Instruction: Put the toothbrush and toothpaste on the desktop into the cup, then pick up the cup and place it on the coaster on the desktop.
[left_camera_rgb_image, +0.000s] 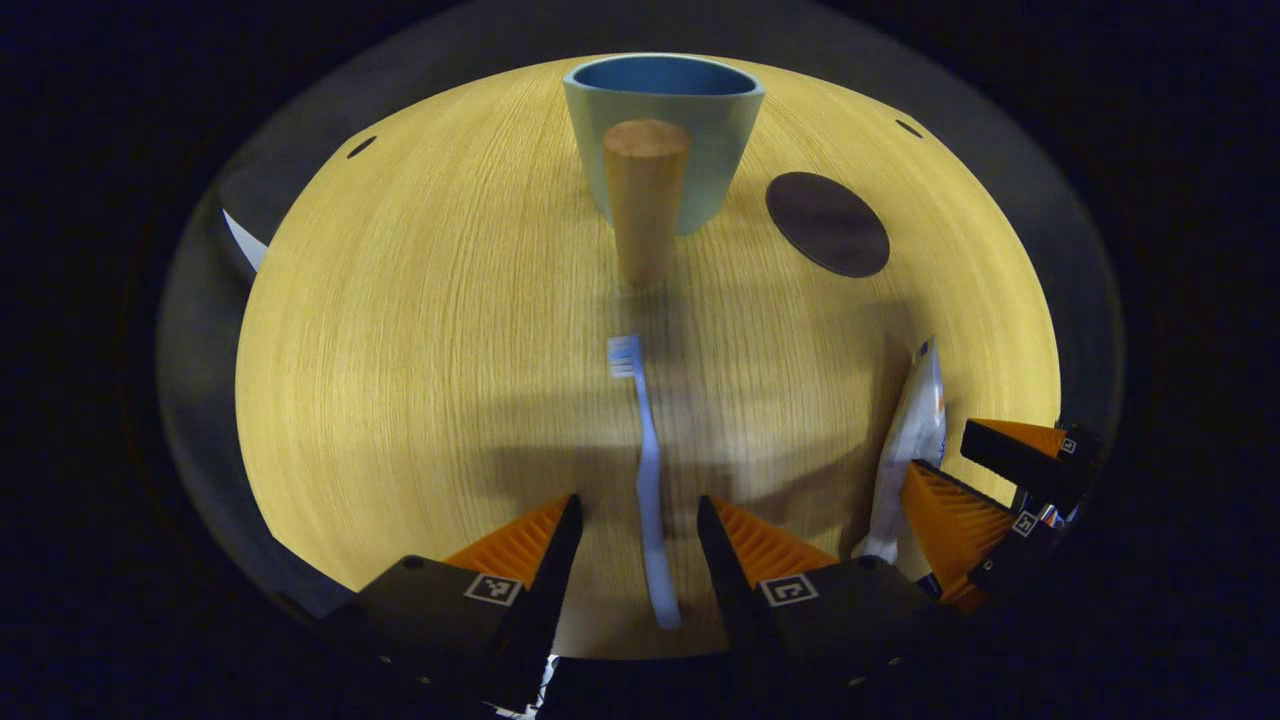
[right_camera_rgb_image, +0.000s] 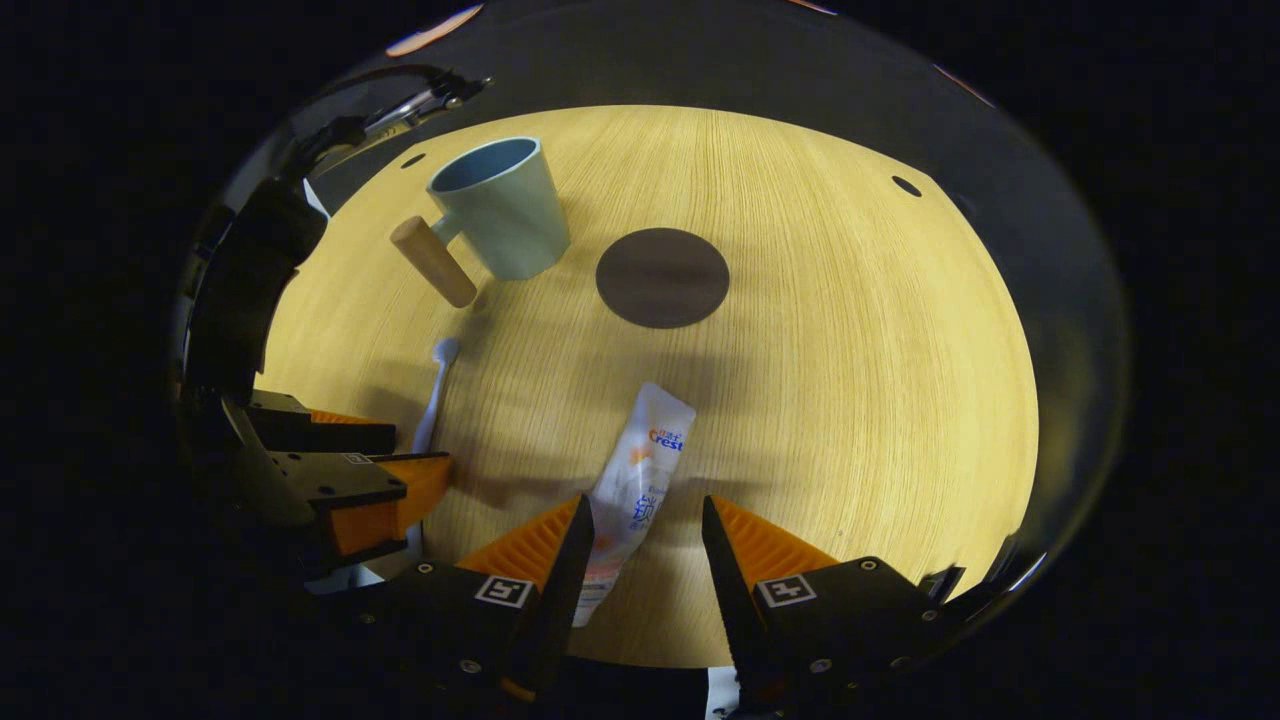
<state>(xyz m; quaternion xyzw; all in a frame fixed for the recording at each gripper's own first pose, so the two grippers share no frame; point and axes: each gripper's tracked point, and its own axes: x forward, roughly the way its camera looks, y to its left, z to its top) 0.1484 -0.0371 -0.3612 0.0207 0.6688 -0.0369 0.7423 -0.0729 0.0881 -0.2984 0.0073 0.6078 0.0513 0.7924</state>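
A blue toothbrush (left_camera_rgb_image: 646, 470) lies flat on the wooden table, bristles away from me, its handle running between the spread fingers of my left gripper (left_camera_rgb_image: 636, 512), which is open and not touching it. A white toothpaste tube (right_camera_rgb_image: 632, 478) lies on the table with its lower end between the fingers of my right gripper (right_camera_rgb_image: 637, 514), also open. The pale blue cup (left_camera_rgb_image: 664, 120) with a wooden handle (left_camera_rgb_image: 643, 200) stands upright at the far side. Right of it lies a dark round coaster (left_camera_rgb_image: 827, 222). The toothpaste tube (left_camera_rgb_image: 910, 440) and right gripper (left_camera_rgb_image: 975, 470) appear at the right of the left gripper view.
The round wooden table (right_camera_rgb_image: 850, 330) has small dark holes near its far rim (right_camera_rgb_image: 906, 186). Bare wood lies between the cup (right_camera_rgb_image: 500, 205), the coaster (right_camera_rgb_image: 662, 277) and the tube. The left gripper (right_camera_rgb_image: 400, 462) and the toothbrush (right_camera_rgb_image: 436, 385) show at the left of the right gripper view.
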